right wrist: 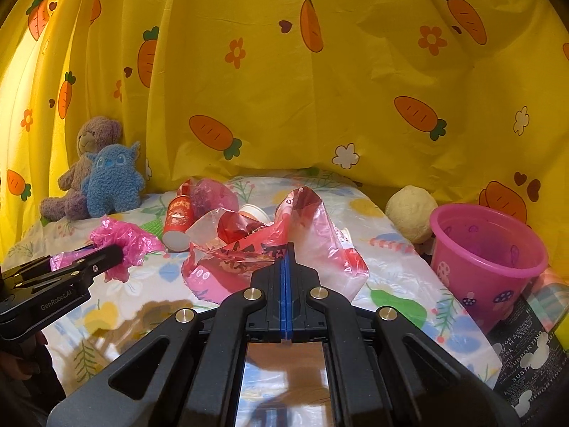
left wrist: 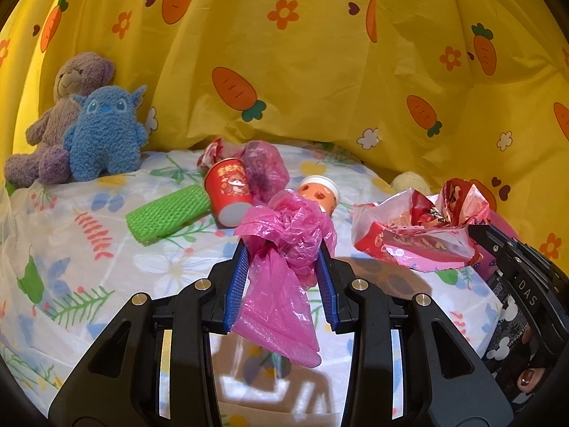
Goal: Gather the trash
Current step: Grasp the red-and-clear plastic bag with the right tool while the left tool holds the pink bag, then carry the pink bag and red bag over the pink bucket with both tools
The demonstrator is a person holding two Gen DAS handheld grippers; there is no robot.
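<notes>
My left gripper is shut on a crumpled pink plastic bag and holds it above the floral sheet; it also shows in the right wrist view. My right gripper is shut on a red-and-clear plastic bag, also seen in the left wrist view. On the sheet behind lie a red paper cup on its side, a green foam net sleeve, a dark pink bag and an orange-and-white cup.
A pink plastic bin stands at the right, next to a cream plush ball. A brown teddy and a blue plush sit at the back left. A yellow carrot-print curtain closes the back.
</notes>
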